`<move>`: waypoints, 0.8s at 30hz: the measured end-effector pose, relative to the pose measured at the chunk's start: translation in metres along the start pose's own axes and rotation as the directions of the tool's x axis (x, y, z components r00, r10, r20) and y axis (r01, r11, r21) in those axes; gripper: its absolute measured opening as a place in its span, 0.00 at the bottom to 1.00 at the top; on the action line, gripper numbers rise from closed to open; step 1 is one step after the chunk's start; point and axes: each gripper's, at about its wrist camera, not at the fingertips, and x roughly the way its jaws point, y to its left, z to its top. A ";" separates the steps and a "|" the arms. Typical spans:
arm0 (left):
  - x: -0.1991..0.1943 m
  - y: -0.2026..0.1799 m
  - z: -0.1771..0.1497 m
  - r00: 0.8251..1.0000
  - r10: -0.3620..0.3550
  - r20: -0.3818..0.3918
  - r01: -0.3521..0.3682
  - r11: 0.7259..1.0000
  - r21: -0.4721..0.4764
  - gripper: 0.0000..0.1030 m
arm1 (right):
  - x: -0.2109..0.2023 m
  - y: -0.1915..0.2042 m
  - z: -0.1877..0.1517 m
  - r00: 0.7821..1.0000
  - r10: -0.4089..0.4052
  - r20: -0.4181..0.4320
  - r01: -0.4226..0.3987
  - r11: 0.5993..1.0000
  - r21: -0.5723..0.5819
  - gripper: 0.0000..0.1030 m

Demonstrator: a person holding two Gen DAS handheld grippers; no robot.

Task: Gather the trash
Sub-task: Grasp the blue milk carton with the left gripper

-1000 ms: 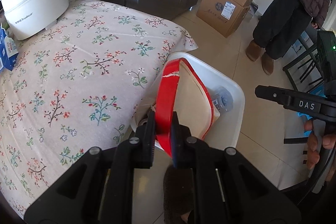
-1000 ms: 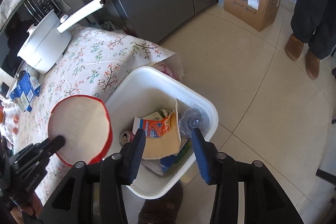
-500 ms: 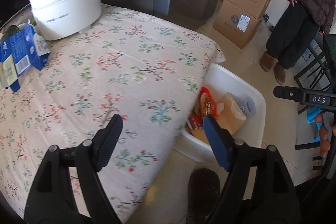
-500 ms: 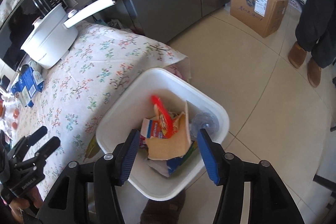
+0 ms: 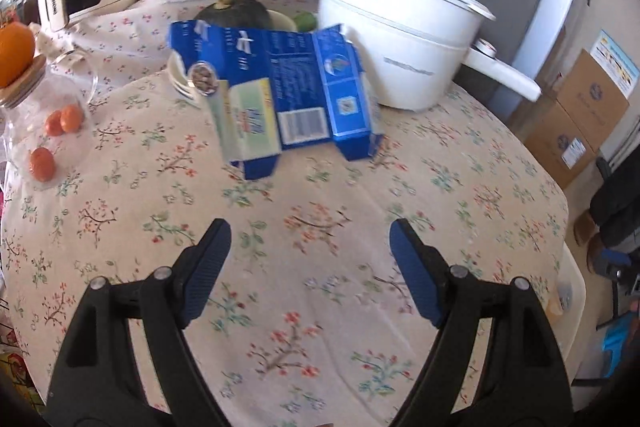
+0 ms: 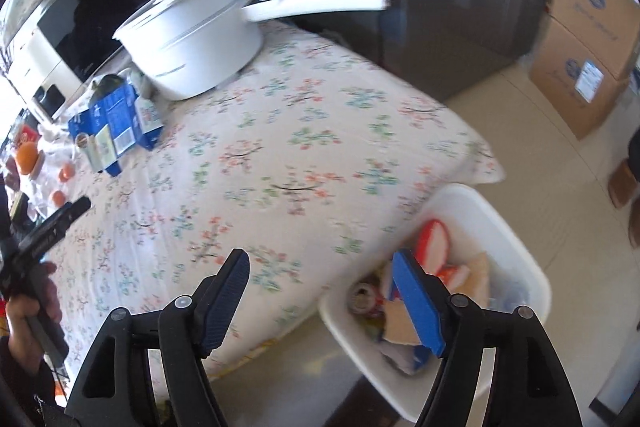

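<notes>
- The carton (image 5: 280, 99), a flattened blue box, is the trash I judge comes next; it lies on the counter (image 5: 320, 227) at 12 o'clock from my left gripper (image 5: 310, 259), touching the white pot (image 5: 400, 43) at its 3 o'clock side.
- My left gripper is spread wide and holds nothing, above bare floral cloth, well short of the carton.
- My right gripper (image 6: 320, 291) is also wide and empty, over the counter edge, with the bin (image 6: 516, 239) at its 3 o'clock, on the floor just beside the counter.
- Risk: the carton lies flat, so my fingers could slide over it or pinch the cloth and drag it.
- Risk: a bowl (image 5: 180, 83) with a squash (image 5: 236, 15) sits just behind it, and a glass jar (image 5: 44, 131) of oranges stands at 10 o'clock; a careless sweep could knock either.
- Risk: the pot's long handle (image 5: 504, 75) sticks out at 2 o'clock and could catch my gripper on the carry to the bin.
- Writing: the carton shows a barcode and a QR code; its print and the pot's grey lettering are too blurred to read.
</notes>
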 end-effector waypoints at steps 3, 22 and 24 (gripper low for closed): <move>0.022 0.025 0.010 1.000 -0.007 0.001 0.008 0.998 -0.060 0.79 | 0.018 0.027 0.003 1.000 -0.004 -0.031 0.002 0.998 -0.061 0.74; 0.016 0.039 0.056 0.966 -0.242 0.093 0.257 0.940 -0.227 0.01 | 0.012 0.044 0.006 1.000 -0.002 -0.007 0.001 0.996 -0.089 0.74; -0.014 0.029 0.060 0.959 -0.253 0.127 0.273 0.945 -0.182 0.02 | 0.003 0.037 0.006 1.000 0.006 0.012 -0.005 0.998 -0.063 0.74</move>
